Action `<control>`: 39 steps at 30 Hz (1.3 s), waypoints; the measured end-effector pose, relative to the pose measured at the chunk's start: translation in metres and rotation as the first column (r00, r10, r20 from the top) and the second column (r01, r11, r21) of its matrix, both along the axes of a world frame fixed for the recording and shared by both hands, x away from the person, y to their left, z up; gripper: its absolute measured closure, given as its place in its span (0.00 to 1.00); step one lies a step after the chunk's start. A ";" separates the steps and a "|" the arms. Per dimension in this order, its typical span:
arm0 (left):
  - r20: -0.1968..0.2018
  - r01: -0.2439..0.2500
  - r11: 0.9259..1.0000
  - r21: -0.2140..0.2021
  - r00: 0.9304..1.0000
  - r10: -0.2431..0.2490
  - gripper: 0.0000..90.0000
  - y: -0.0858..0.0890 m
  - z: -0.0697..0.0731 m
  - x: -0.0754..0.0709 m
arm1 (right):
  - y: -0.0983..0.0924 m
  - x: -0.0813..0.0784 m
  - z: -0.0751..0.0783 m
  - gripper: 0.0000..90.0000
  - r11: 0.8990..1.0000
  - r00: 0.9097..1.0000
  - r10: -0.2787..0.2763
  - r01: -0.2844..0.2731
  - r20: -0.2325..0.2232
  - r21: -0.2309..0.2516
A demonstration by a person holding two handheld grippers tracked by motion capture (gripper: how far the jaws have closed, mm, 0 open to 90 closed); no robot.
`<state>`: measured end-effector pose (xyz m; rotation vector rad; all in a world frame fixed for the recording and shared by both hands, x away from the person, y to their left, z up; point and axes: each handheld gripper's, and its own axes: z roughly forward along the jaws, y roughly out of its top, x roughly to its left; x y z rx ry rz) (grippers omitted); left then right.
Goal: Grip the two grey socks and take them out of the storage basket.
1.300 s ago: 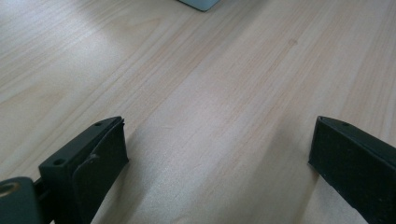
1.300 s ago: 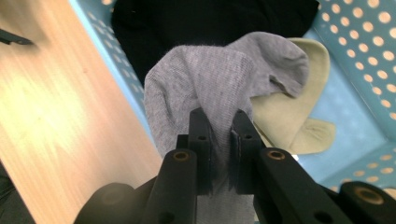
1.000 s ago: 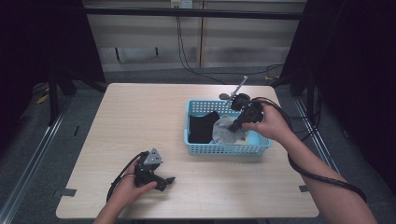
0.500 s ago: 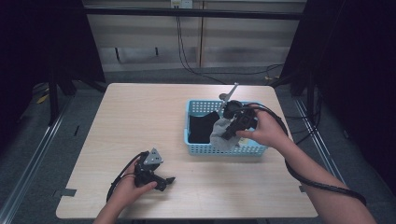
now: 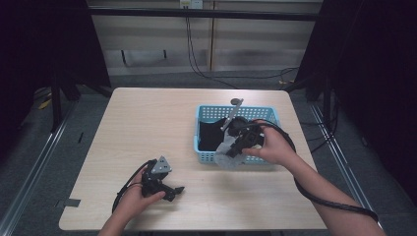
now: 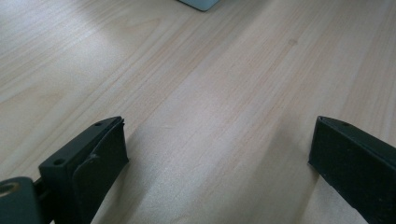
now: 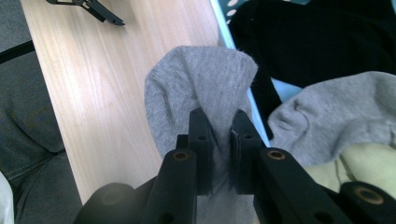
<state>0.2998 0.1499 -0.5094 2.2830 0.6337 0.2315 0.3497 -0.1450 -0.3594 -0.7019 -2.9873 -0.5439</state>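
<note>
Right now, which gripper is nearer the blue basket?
Right. The right gripper is over the blue basket's near edge, shut on a grey sock. The left gripper rests open on the table, well short of it.

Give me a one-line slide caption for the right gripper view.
Right gripper pinches a grey sock at the blue basket's edge, above the wooden table.

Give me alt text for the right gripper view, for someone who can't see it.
The right gripper pinches a grey sock between its two black jaws, lifted beside a blue basket holding black cloth and another grey sock. The wooden table lies beneath.
</note>
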 end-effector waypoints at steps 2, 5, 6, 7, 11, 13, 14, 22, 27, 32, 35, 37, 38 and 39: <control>-0.003 0.000 1.000 -0.002 1.000 0.000 0.04 0.000 0.000 0.000 | 0.002 -0.002 -0.003 0.91 1.000 1.000 0.013 -0.013 -0.003 -0.001; -0.003 0.000 1.000 -0.002 1.000 0.000 0.04 0.000 0.000 0.000 | 0.005 -0.004 -0.006 0.91 1.000 1.000 0.016 -0.016 -0.009 0.001; -0.003 0.000 1.000 -0.002 1.000 0.000 0.04 0.000 0.000 0.000 | 0.006 -0.005 -0.007 0.91 1.000 1.000 0.014 -0.014 -0.008 0.003; -0.003 -0.001 1.000 -0.002 1.000 0.001 0.04 0.000 0.000 0.000 | 0.007 -0.006 -0.008 0.91 1.000 1.000 0.013 -0.013 -0.012 0.006; -0.003 0.000 1.000 -0.002 1.000 0.000 0.04 0.000 0.000 0.000 | 0.010 -0.009 -0.014 0.90 0.999 0.999 0.032 -0.032 -0.017 0.007; -0.003 0.000 1.000 -0.002 1.000 0.000 0.04 0.000 0.000 0.000 | 0.011 -0.010 -0.017 0.90 0.999 0.999 0.033 -0.033 -0.018 0.006; -0.003 0.000 1.000 -0.002 1.000 0.000 0.04 0.000 0.000 0.000 | 0.011 -0.010 -0.019 0.90 0.999 0.999 0.037 -0.037 -0.017 0.005; -0.003 0.000 1.000 -0.002 1.000 0.000 0.04 0.000 0.000 0.000 | 0.014 -0.012 -0.032 0.90 1.000 0.999 0.031 -0.031 -0.027 0.001; -0.003 0.000 1.000 -0.002 1.000 0.000 0.04 0.000 0.000 0.000 | 0.015 -0.012 -0.038 0.90 0.999 0.999 0.035 -0.035 -0.026 -0.002; -0.003 0.000 1.000 -0.002 1.000 0.000 0.04 0.000 0.000 0.000 | 0.018 -0.013 -0.046 0.89 0.999 0.999 0.041 -0.041 -0.033 -0.001; -0.003 0.000 1.000 -0.002 1.000 0.000 0.04 0.000 0.000 0.000 | 0.019 -0.013 -0.050 0.89 0.999 0.998 0.048 -0.048 -0.038 -0.003; -0.003 0.000 1.000 -0.002 1.000 0.000 0.04 0.000 0.000 0.000 | 0.020 -0.014 -0.053 0.89 0.999 0.998 0.043 -0.043 -0.041 -0.009; -0.003 0.000 1.000 -0.002 1.000 0.000 0.04 0.000 0.000 0.000 | 0.021 -0.015 -0.054 0.89 0.999 0.999 0.032 -0.033 -0.042 -0.014; -0.003 0.000 1.000 -0.002 1.000 0.000 0.04 0.000 0.000 0.000 | 0.021 -0.014 -0.056 0.88 0.999 0.998 0.043 -0.044 -0.036 -0.010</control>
